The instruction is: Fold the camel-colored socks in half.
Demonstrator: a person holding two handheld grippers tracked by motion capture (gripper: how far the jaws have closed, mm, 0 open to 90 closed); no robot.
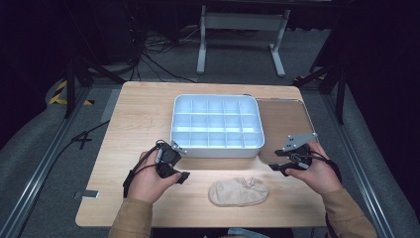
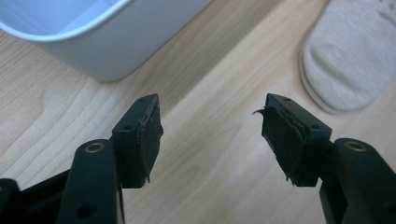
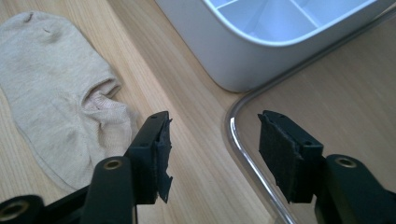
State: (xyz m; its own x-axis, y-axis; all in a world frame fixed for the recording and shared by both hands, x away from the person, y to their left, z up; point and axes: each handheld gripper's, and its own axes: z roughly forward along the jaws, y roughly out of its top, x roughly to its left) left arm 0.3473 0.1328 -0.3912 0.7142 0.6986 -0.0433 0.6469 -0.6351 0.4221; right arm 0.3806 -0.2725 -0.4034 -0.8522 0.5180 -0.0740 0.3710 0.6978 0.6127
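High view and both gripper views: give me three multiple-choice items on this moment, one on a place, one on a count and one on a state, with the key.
1. Where does the beige sock lie?
A. inside the organiser box
B. on the table in front of the organiser box, between the two hands
C. on the tray

2. How many rows of compartments does the white organiser box have?
A. three
B. five
C. one

3. How do the jaws of the left gripper stand?
A. shut on the sock
B. shut on the box rim
C. open, nothing between them

Key: 1 B, it lies flat on the wooden table near the front edge. 2 A, the dividers form three rows. 3 C, bare wood shows between the pads.
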